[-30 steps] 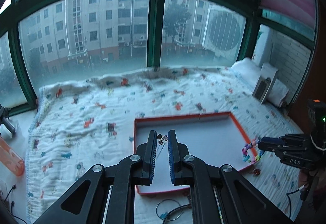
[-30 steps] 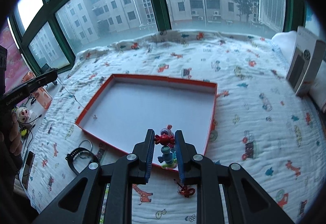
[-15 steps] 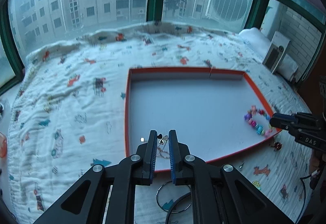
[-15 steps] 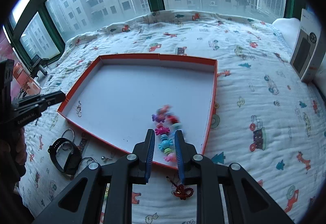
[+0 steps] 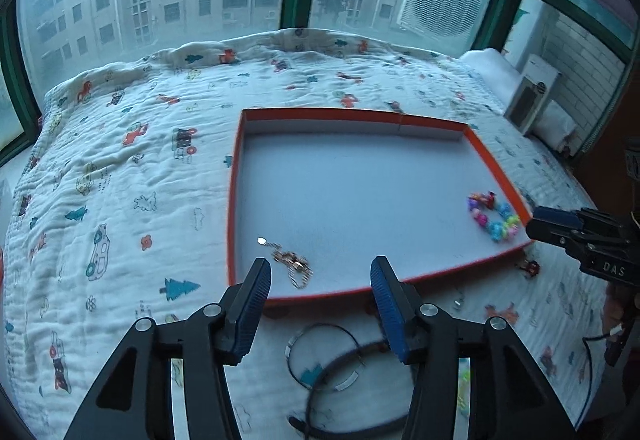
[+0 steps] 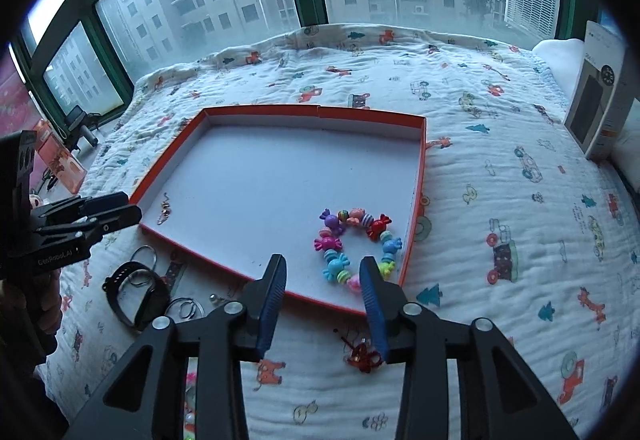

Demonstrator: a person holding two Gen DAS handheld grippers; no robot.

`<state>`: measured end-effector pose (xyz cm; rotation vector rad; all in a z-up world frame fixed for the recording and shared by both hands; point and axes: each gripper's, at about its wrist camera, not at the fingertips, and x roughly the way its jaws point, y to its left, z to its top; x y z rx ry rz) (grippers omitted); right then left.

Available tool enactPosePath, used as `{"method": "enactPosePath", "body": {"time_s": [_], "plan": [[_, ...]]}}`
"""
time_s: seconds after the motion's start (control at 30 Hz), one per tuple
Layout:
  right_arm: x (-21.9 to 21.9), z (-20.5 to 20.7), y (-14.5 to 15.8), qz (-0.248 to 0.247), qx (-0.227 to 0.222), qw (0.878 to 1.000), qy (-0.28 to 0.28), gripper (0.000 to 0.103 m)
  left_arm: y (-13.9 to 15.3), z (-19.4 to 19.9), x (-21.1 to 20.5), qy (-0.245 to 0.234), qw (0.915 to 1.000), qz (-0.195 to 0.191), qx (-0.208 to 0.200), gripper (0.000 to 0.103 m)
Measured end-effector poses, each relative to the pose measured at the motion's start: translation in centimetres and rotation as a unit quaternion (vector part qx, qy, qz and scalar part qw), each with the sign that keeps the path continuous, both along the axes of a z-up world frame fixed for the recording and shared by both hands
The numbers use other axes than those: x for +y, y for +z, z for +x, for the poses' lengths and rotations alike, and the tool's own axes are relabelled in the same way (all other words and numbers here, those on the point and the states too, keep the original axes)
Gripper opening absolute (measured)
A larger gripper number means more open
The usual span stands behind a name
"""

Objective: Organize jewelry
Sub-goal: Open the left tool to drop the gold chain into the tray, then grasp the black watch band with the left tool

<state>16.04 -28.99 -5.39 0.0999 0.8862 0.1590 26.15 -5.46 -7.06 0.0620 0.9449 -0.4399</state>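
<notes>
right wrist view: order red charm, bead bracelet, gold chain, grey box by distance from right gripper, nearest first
1. Red charm: on the quilt, by the right gripper's right finger.
2. Bead bracelet: tray's near right corner, just ahead.
3. Gold chain: tray's left edge.
4. Grey box: far right, upright.

the right gripper (image 5: 538,228) read "das"; the left gripper (image 6: 120,210) read "genroboai", each seen beside the other's fingers.

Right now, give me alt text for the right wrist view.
The open right gripper hovers over a colorful candy-bead bracelet lying in an orange-rimmed tray on a cartoon-print quilt. A thin chain lies in the tray's left corner, near the left gripper.
</notes>
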Motion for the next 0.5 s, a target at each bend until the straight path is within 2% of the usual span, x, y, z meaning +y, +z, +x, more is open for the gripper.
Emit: {"method": "enactPosePath", "body": {"time_s": [0.1,0.17,0.27,0.33,0.37,0.43,0.5], "plan": [[0.0,-0.8,0.4,0.005,-0.003,1.000,0.002,0.049,0.7,-1.7,-0.4,-0.015,0.9999,0.005,-0.004,0.057],[0.1,-1.5,0.6,0.007,-0.006,1.000,0.007,0.051,1.0,-3.0,-0.5,-0.020,0.9998,0.008,-0.004,0.066],[0.3,-2.3,0.9,0.004,-0.010,1.000,0.014,0.054,1.6,-5.3,-0.6,-0.022,0.9997,0.009,-0.005,0.067],[0.5,-2.8,1.0,0.009,-0.011,1.000,0.021,0.054,2.0,-6.6,-0.8,-0.043,0.9990,0.006,-0.010,0.067],[0.5,-3.0,1.0,0.011,-0.011,1.000,0.023,0.055,2.1,-7.3,-1.1,-0.059,0.9981,0.012,-0.016,0.073],[0.5,-3.5,1.0,0.015,-0.010,1.000,0.026,0.055,2.3,-8.5,-1.8,-0.083,0.9956,0.032,-0.029,0.079],[0.4,-4.0,1.0,0.019,-0.010,0.999,0.031,0.055,2.4,-9.5,-2.4,-0.113,0.9921,0.043,-0.034,0.080]]}}
